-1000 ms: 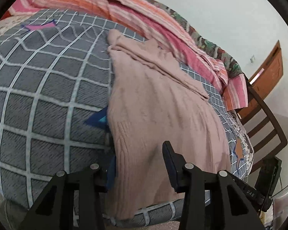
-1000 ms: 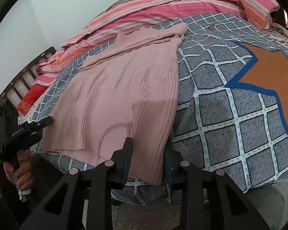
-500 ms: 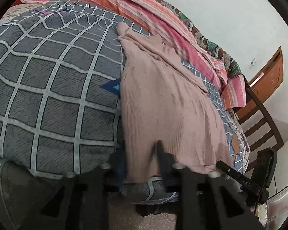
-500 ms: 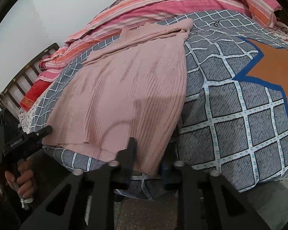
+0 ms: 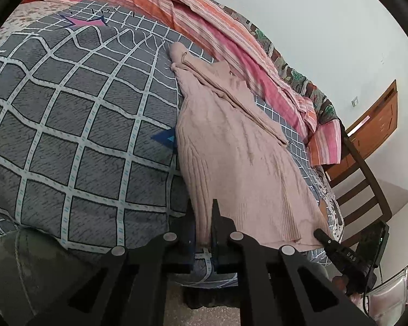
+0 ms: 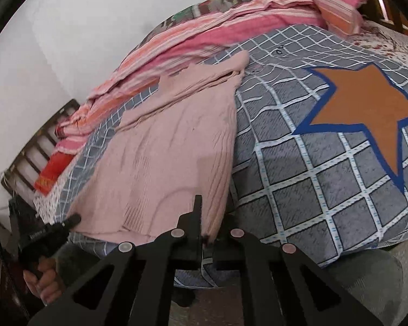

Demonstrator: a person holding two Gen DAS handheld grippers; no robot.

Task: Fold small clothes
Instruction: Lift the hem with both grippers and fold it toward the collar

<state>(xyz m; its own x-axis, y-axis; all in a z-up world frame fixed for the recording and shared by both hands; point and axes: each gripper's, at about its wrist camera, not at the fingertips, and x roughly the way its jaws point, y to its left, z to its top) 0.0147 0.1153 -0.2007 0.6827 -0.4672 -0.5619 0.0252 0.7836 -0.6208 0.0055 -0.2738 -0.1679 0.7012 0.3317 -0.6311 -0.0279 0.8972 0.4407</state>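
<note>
Where a second earlier the left gripper [image 5: 202, 228] had been held spread wide around the hem, it was now seen pinched onto the near-left corner of the pink sweater [image 5: 239, 146], its jaws drawn close with the knit caught between them. The right gripper [image 6: 208, 225], already narrowed a second before, was found clamped on the opposite hem corner, and was also picked up from the left wrist view at the garment's far corner. The sweater was laid flat on the grey checked bedspread [image 5: 68, 125], collar away, its hem hanging slightly over the bed's near edge. An orange star [image 6: 367, 108] was seen printed beside it, and a striped pink blanket [image 6: 217, 38] was bunched beyond it against the wall.
</note>
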